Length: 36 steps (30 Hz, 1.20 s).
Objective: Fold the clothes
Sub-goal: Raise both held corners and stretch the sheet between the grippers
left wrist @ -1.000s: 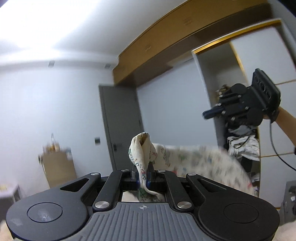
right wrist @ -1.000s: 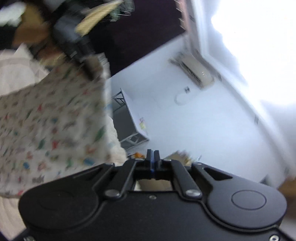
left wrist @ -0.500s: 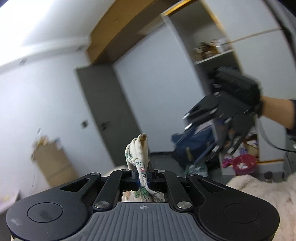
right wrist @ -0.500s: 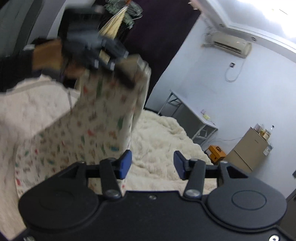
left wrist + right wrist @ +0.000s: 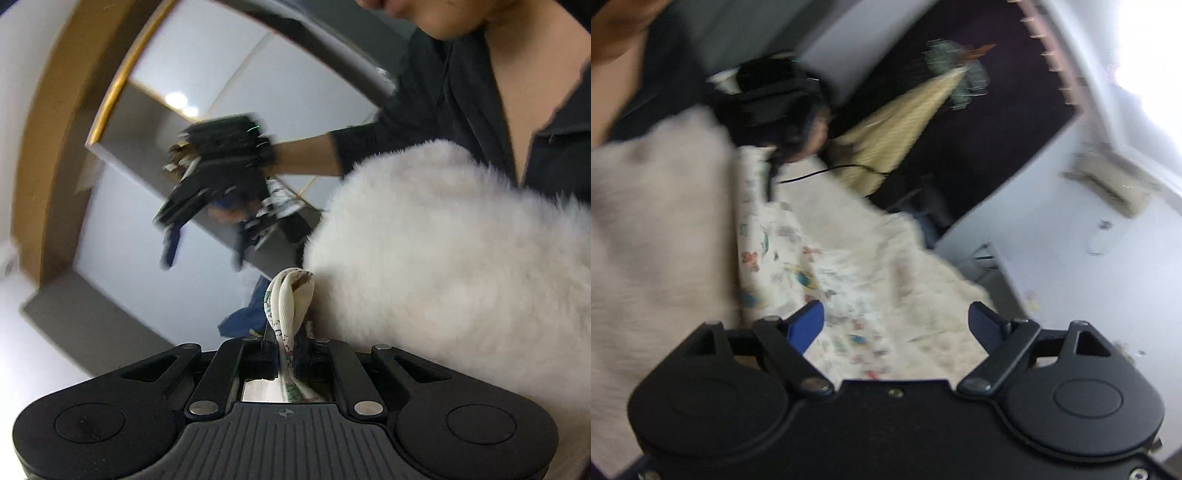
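While the left gripper (image 5: 286, 354) is clamping a bunched fold of the printed garment (image 5: 290, 299) between its closed jaws, only the right wrist view is showing the rest of that cloth, which is trailing from the left jaw's side down across the fluffy cream blanket (image 5: 923, 258) ahead. The right gripper (image 5: 897, 325) is hanging with its blue pads (image 5: 805, 326) spread wide and gripping nothing. Right of the left jaws, white fur is crowding close; left of them, open room is showing.
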Motion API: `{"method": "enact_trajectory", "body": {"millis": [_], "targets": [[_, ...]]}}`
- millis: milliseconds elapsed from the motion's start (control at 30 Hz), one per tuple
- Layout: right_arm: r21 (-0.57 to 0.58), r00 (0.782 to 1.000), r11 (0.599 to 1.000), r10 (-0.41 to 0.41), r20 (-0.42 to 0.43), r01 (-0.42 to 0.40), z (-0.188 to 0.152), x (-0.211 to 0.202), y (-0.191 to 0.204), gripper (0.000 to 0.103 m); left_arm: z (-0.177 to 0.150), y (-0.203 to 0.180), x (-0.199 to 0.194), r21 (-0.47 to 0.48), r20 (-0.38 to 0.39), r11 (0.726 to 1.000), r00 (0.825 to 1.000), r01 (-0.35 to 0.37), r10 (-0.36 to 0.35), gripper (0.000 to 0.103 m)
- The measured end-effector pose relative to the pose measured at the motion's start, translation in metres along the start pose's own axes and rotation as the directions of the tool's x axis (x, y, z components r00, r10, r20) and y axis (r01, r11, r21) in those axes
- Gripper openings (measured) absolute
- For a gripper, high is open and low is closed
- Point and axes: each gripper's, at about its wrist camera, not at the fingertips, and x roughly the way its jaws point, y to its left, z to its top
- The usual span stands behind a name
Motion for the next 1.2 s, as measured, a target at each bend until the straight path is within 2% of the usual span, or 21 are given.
{"method": "enact_trajectory", "body": {"millis": [100, 167, 300, 400, 467, 533, 633, 767, 833, 933, 1000, 1067, 1133, 1200], "targets": [[-0.014, 0.995, 0.997, 0.074, -0.064, -0.075, 0.001, 0.019, 0.031, 0.084, -0.017, 0.011, -0.012, -0.141, 0.033, 0.985, 0.994, -0.096, 0.102, 0.004], [-0.002, 0.990, 0.994, 0.108, -0.095, -0.108, -0.003, 0.032, 0.047, 0.084, -0.023, 0.017, -0.017, -0.187, 0.034, 0.974, 0.990, -0.127, 0.136, 0.005], [0.116, 0.992, 0.989, 0.096, -0.077, -0.087, -0.021, 0.051, 0.049, 0.085, -0.031, 0.033, -0.016, -0.252, 0.016, 0.953, 0.984, -0.168, 0.178, 0.005], [0.206, 0.992, 0.974, 0.108, -0.062, -0.093, -0.033, 0.060, 0.041, 0.085, -0.023, 0.032, -0.014, -0.269, 0.004, 0.943, 0.979, -0.196, 0.205, 0.005], [0.250, 0.988, 0.964, 0.122, -0.094, -0.095, -0.041, 0.067, 0.034, 0.079, -0.023, 0.034, -0.014, -0.277, 0.007, 0.940, 0.978, -0.200, 0.210, 0.005], [0.268, 0.983, 0.959, 0.135, -0.127, -0.097, -0.048, 0.070, 0.030, 0.065, -0.024, 0.035, -0.017, -0.277, 0.008, 0.939, 0.977, -0.203, 0.213, 0.005], [0.278, 0.980, 0.955, 0.148, -0.131, -0.107, -0.057, 0.067, 0.020, 0.061, -0.025, 0.042, -0.017, -0.292, 0.006, 0.933, 0.975, -0.209, 0.221, 0.005], [0.279, 0.967, 0.949, 0.194, -0.166, -0.143, -0.061, 0.087, 0.031, 0.056, -0.028, 0.042, -0.024, -0.334, 0.013, 0.917, 0.971, -0.220, 0.238, 0.005], [0.262, 0.960, 0.956, 0.190, -0.206, -0.133, -0.062, 0.103, 0.037, 0.005, -0.028, 0.037, -0.026, -0.339, 0.005, 0.913, 0.970, -0.228, 0.244, 0.005], [0.190, 0.967, 0.980, 0.097, -0.234, -0.052, -0.054, 0.108, 0.037, 0.004, -0.028, 0.036, -0.024, -0.333, -0.011, 0.911, 0.967, -0.243, 0.254, 0.005], [0.199, 0.972, 0.980, 0.050, -0.228, -0.004, -0.049, 0.105, 0.009, 0.003, -0.023, 0.057, -0.015, -0.338, -0.030, 0.904, 0.963, -0.262, 0.268, 0.004], [0.213, 0.973, 0.975, -0.014, -0.232, 0.064, -0.044, 0.105, -0.034, 0.003, -0.031, 0.102, -0.007, -0.362, -0.049, 0.885, 0.954, -0.294, 0.297, 0.004], [0.229, 0.961, 0.959, -0.109, -0.254, 0.170, -0.040, 0.115, -0.099, 0.003, -0.039, 0.144, 0.004, -0.380, -0.068, 0.865, 0.943, -0.326, 0.326, 0.004], [0.241, 0.940, 0.935, -0.191, -0.282, 0.262, -0.036, 0.128, -0.157, 0.003, -0.050, 0.204, 0.020, -0.405, -0.096, 0.835, 0.925, -0.373, 0.367, 0.004]]}}
